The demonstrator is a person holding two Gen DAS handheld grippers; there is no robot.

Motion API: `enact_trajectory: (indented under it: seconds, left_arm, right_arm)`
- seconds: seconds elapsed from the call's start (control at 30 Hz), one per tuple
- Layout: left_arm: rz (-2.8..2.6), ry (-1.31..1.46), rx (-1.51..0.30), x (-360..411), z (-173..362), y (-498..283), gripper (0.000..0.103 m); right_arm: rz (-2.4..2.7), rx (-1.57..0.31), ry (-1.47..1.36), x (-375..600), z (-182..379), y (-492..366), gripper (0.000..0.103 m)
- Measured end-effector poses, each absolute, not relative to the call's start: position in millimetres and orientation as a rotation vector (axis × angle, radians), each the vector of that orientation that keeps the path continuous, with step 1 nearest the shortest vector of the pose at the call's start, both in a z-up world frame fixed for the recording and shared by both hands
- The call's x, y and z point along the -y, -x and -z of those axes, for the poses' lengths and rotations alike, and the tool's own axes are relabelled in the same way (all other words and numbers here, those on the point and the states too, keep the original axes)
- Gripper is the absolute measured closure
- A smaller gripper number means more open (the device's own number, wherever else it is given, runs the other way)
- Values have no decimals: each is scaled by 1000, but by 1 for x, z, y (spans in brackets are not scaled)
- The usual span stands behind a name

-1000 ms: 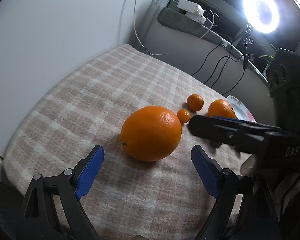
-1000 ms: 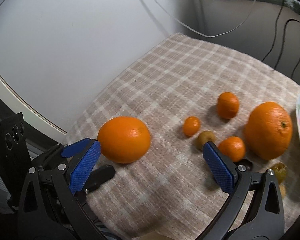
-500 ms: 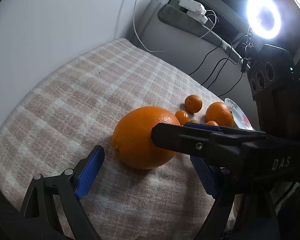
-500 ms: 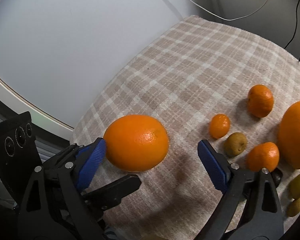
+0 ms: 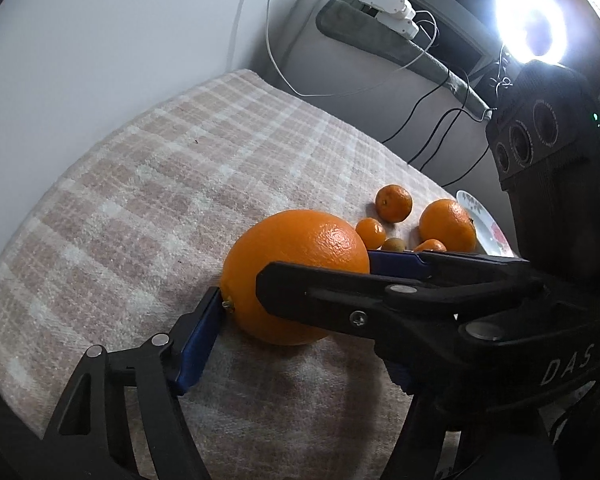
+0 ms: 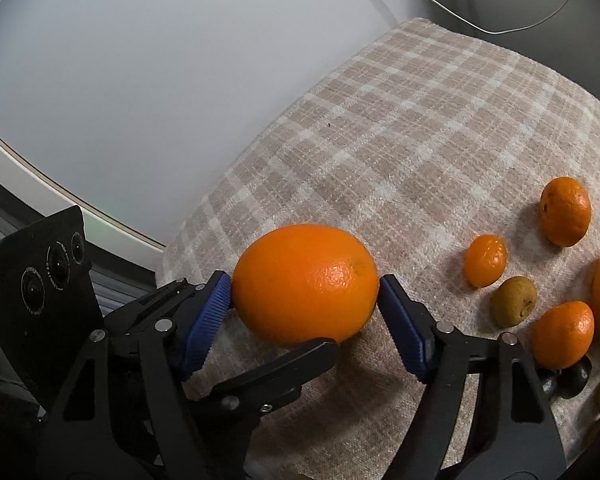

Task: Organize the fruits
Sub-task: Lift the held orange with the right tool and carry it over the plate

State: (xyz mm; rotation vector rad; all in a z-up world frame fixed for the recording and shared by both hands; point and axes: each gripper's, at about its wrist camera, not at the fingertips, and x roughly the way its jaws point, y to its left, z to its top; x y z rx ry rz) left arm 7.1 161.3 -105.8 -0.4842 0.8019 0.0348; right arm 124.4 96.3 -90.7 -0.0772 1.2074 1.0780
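Observation:
A large orange (image 5: pixel 296 276) lies on the checked cloth (image 5: pixel 160 200). In the right wrist view the right gripper (image 6: pixel 305 312) has both blue pads against the orange's (image 6: pixel 306 282) two sides. In the left wrist view the left gripper's left pad (image 5: pixel 198 332) touches the orange near its stem; its right finger is hidden behind the right gripper's black arm (image 5: pixel 400 304), which crosses in front. The left gripper's arm (image 6: pixel 268 372) reaches under the orange in the right wrist view.
Behind the orange lie another big orange (image 5: pixel 447 225), small mandarins (image 5: pixel 393 203) (image 6: pixel 485 261) (image 6: pixel 563 334) and a brownish-green fruit (image 6: pixel 514 301). A flowered plate (image 5: pixel 485 222) sits at the far right. Cables (image 5: pixel 432 136) hang along the back wall.
Both grippers have moved in on the large orange. The right gripper's jaws have narrowed from wide open to touching its sides, and the left pad has come against it.

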Motion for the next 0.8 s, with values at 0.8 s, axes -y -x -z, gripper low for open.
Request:
enact_trajectory:
  seconds: [0.8]
  left_arm:
    - [110,354,-752,-91,65,-29,32]
  right_arm:
    - [-938,-1094,-37,-11,41,-126,26]
